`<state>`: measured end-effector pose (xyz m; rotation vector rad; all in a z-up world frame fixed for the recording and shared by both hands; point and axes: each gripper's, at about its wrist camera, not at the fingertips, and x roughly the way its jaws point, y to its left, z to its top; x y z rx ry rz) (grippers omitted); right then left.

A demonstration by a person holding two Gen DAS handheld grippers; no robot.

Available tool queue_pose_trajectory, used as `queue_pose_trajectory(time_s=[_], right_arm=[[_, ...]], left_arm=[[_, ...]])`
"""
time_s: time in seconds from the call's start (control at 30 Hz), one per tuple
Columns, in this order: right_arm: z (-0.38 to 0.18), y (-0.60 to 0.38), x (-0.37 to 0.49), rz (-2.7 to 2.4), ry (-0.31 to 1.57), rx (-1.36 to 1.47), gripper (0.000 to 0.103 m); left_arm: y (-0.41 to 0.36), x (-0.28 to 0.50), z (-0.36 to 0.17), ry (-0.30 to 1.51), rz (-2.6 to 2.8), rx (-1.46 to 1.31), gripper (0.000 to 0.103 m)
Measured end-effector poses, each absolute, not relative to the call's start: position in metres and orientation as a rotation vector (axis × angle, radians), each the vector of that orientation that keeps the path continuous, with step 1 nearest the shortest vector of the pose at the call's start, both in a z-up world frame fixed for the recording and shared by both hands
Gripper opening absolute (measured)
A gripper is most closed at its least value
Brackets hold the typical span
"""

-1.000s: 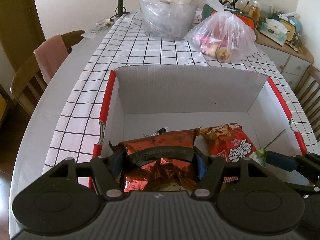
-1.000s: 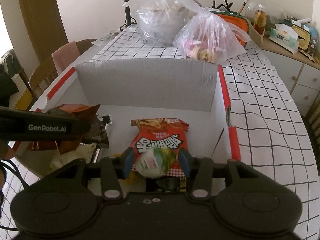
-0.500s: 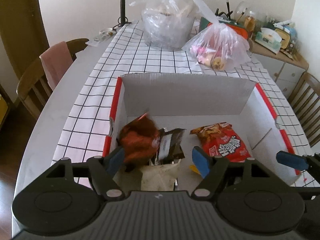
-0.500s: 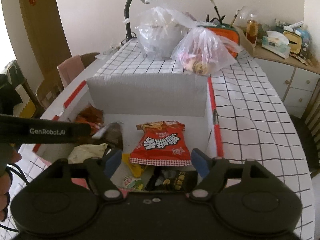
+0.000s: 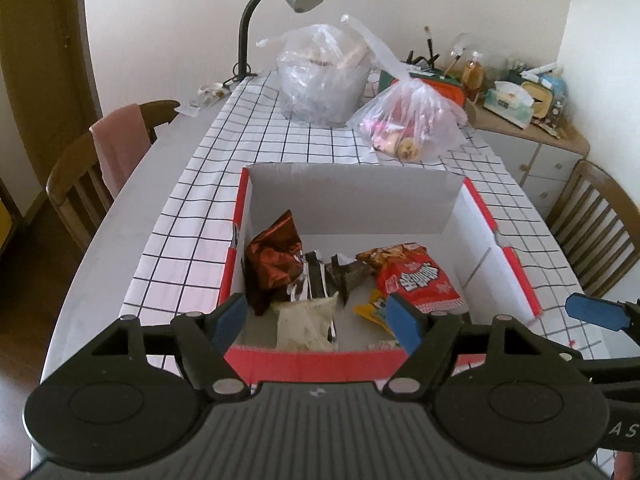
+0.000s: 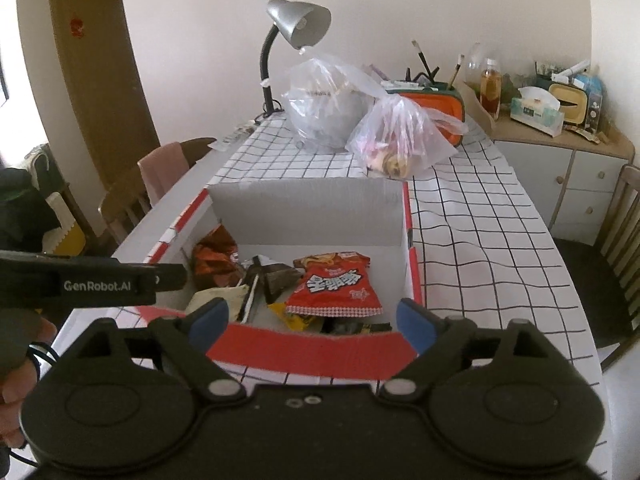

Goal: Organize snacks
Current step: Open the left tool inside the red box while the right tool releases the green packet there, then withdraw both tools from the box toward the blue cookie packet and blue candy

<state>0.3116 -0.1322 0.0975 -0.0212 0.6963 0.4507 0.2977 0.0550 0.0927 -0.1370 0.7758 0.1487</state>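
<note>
Checked tablecloth (image 5: 320,148) underneath, red-edged box (image 5: 312,356) just ahead of both tools. Snacks all inside: copper-brown bag (image 5: 272,264) propped on the wall ahead-left of the left gripper (image 5: 316,320), red chip bag (image 6: 334,286) lying flat straight ahead of the right gripper (image 6: 314,322), pale packet (image 5: 306,322) nearest. Both sets of jaws spread wide, nothing held, hovering over the near rim. Probably clearing out for another pick. Plastic bags (image 6: 400,144) far beyond.

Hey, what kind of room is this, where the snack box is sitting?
Probably a home dining room: a table with a checked tablecloth, wooden chairs around it, and a cluttered sideboard by the wall.
</note>
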Motion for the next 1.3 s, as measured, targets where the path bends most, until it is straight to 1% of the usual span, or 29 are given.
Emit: queue_pose_trajectory(time_s=[0.2, 0.27, 0.3, 0.53, 0.57, 0.6, 0.63, 0.77, 0.83, 0.87, 0.9, 1.3], right_arm=[[0.106, -0.14, 0.283, 0.473, 0.679, -0.019, 0.092], [0.108, -0.143, 0.273, 0.486, 0.672, -0.011, 0.096], [0.109, -0.145, 0.267, 0.488, 0.667, -0.008, 0.102], [0.11, -0.152, 0.235, 0.523, 0.658, -0.003, 0.102], [0.109, -0.152, 0.232, 0.528, 0.658, -0.002, 0.102], [0.108, -0.153, 0.228, 0.533, 0.66, 0.001, 0.102], [0.107, -0.154, 0.226, 0.536, 0.661, 0.004, 0.103], [0.098, -0.156, 0.214, 0.545, 0.681, 0.01, 0.103], [0.093, -0.154, 0.209, 0.547, 0.691, 0.008, 0.103], [0.089, -0.153, 0.206, 0.547, 0.698, 0.009, 0.103], [0.085, -0.152, 0.204, 0.549, 0.707, 0.011, 0.103], [0.039, -0.133, 0.204, 0.472, 0.819, 0.017, 0.102]], left_arm=[[0.045, 0.266, 0.104, 0.74, 0.109, -0.122, 0.077], [0.043, 0.255, 0.107, 0.731, 0.098, -0.125, 0.077], [0.042, 0.25, 0.108, 0.727, 0.094, -0.125, 0.078], [0.041, 0.215, 0.108, 0.713, 0.053, -0.136, 0.078], [0.042, 0.209, 0.107, 0.712, 0.043, -0.139, 0.079], [0.043, 0.205, 0.107, 0.709, 0.039, -0.144, 0.086], [0.044, 0.199, 0.105, 0.7, 0.038, -0.151, 0.09], [0.05, 0.178, 0.102, 0.677, 0.022, -0.177, 0.09], [0.053, 0.169, 0.099, 0.67, 0.023, -0.181, 0.092], [0.053, 0.164, 0.097, 0.668, 0.028, -0.177, 0.1], [0.055, 0.16, 0.094, 0.665, 0.032, -0.177, 0.103], [0.073, 0.151, 0.045, 0.786, 0.075, -0.18, 0.103]])
